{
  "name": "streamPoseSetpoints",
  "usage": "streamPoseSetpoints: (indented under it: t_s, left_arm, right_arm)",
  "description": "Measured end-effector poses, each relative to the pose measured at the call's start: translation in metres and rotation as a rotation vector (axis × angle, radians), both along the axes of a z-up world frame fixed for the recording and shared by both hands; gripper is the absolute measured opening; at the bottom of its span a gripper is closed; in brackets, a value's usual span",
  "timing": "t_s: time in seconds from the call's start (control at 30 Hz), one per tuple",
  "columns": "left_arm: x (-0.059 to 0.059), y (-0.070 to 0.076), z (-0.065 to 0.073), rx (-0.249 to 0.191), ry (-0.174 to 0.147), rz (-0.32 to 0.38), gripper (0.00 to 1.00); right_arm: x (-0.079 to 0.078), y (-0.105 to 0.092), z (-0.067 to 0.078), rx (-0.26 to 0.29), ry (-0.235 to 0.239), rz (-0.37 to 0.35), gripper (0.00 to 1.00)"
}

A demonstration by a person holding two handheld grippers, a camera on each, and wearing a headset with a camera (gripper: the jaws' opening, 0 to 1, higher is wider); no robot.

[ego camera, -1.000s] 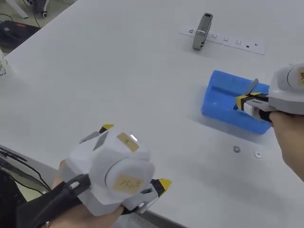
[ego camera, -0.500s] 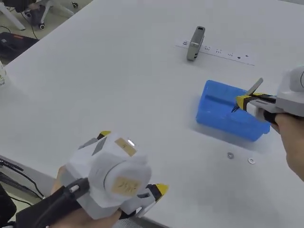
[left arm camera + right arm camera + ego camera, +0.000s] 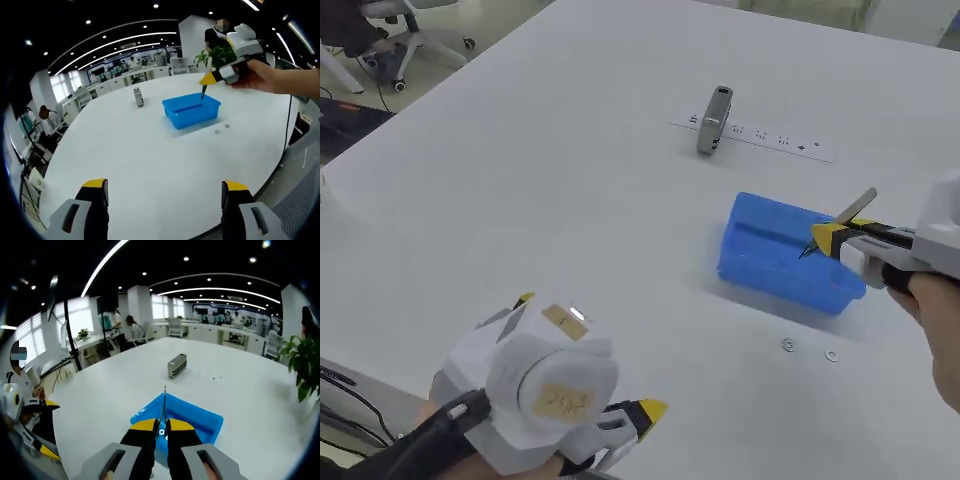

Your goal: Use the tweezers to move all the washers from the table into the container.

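Over the blue container [image 3: 770, 275]: right hand-held gripper [image 3: 828, 240], jaws pressed together on the tweezers [image 3: 857, 207], held by a hand at the right edge of the head view. Tweezers tilted, dark tips pointing down into the container's open top and clear of its walls, grey rear end sticking up past the yellow jaw tips. Same grip seen from the right gripper view, with the tweezers [image 3: 164, 405] running straight out between the closed jaws above the container [image 3: 200, 420]. Too small to tell whether held between the tips or not: any washer.

On the white surface [image 3: 570, 180], just in front of the container's near wall: two washers [image 3: 788, 345] [image 3: 832, 355], lying flat, close together, apart from the wall.

Near the lower left of the head view, well apart from the container: left hand-held gripper [image 3: 588, 353], jaws spread wide, nothing between them, yellow tips low over the surface edge.

Farther back, beyond the container: a power strip [image 3: 770, 140] flat on the surface, with a grey metal block [image 3: 712, 120] at its left end.
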State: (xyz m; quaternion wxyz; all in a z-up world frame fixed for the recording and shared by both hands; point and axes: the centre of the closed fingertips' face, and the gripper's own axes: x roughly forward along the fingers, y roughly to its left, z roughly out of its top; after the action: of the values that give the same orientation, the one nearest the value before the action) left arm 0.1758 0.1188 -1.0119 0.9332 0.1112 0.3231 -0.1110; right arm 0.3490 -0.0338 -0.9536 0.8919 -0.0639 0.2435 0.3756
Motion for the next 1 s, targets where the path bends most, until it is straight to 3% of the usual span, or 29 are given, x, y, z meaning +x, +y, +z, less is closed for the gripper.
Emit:
streamPoseSetpoints:
  t_s: [0.27, 0.43, 1.0]
  left_arm:
    - [0.0, -0.004, 0.002, -0.026, -0.007, -0.016, 0.96]
    - [0.0, -0.004, 0.001, -0.034, -0.002, -0.016, 0.96]
    - [-0.002, -0.01, -0.001, -0.054, 0.018, -0.042, 0.95]
  right_arm:
    - [-0.022, -0.008, -0.01, 0.013, 0.025, 0.005, 0.04]
    - [-0.033, -0.014, -0.024, -0.001, 0.045, 0.008, 0.04]
    - [-0.045, -0.022, -0.063, -0.003, 0.13, -0.013, 0.04]
